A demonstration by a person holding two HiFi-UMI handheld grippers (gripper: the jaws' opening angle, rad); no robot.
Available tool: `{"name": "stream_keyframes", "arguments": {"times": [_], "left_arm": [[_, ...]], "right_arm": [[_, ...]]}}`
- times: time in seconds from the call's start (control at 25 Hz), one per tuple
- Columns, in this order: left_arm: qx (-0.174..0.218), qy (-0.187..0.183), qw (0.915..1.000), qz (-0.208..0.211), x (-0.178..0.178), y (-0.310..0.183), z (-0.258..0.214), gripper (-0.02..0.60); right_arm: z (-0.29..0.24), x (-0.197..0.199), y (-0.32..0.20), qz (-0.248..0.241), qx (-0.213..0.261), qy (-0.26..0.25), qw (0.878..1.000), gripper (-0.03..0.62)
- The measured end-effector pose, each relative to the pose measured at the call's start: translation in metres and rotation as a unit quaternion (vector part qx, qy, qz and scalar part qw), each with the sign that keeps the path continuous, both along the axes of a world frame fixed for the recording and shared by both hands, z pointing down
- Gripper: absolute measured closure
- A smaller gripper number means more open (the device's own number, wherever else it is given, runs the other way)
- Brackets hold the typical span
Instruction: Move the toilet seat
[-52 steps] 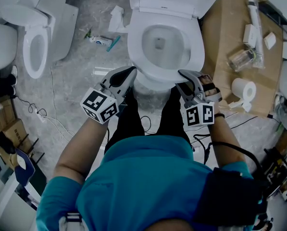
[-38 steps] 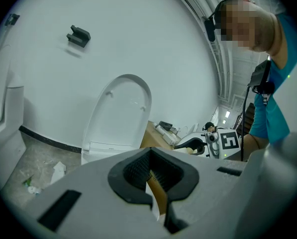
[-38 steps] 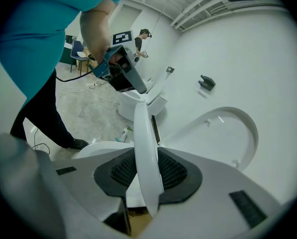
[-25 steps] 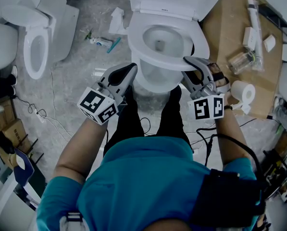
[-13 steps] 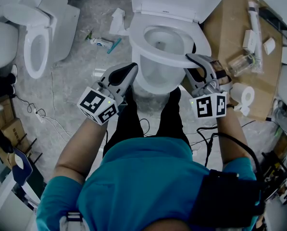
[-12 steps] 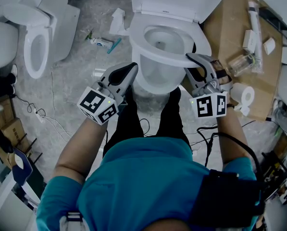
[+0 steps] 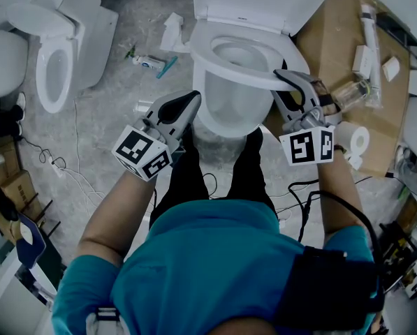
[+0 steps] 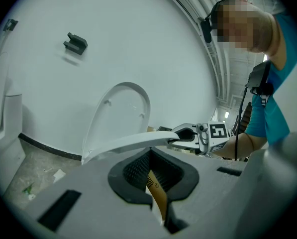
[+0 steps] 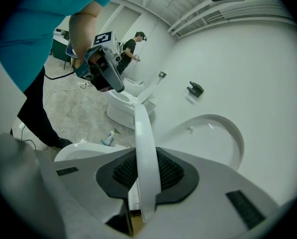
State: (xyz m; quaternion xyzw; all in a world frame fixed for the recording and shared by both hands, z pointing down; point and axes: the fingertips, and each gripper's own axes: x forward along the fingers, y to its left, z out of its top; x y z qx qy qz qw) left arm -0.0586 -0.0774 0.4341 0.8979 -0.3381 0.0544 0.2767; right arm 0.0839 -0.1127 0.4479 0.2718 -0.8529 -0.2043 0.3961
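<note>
White plastic, the toilet seat (image 7: 236, 76) is tipped up off the toilet bowl (image 7: 225, 112), its front edge raised while its back stays at the hinge below the upright lid (image 7: 264, 2). The right gripper (image 7: 285, 81) has the seat's rim on the person's right side between its jaws, which are closing on it; in the right gripper view the rim (image 9: 146, 148) runs straight up between the dark pads. The left gripper (image 7: 189, 102) hangs just beside the bowl's front left, apart from the seat, its jaws pressed together with nothing between them. From the left gripper view the lifted seat (image 8: 128, 143) slants across in front of the lid. A second toilet (image 7: 51, 75) stands well apart at the left on the grey floor (image 7: 117, 131), where a small tube (image 7: 147, 61) lies. A sheet of cardboard (image 7: 330, 54) at the right carries a toilet roll (image 7: 353, 132).
</note>
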Motion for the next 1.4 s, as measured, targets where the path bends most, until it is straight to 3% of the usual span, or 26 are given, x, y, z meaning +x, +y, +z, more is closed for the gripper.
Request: {"name": "stream_keyframes", "arguments": {"times": [0.68,1.4], "left_arm": [[0.017,-0.007,0.9998,0.000,-0.003,-0.007,-0.007,0.578],[0.074,-0.023,0.9970,0.002,-0.012,-0.053,-0.040,0.578]], "right_arm": [[-0.016,0.002,-0.029,0.007,0.011,-0.010,1.000,0.525],[-0.026,0.005,-0.050,0.012,0.004,-0.027,1.000,0.523]]}}
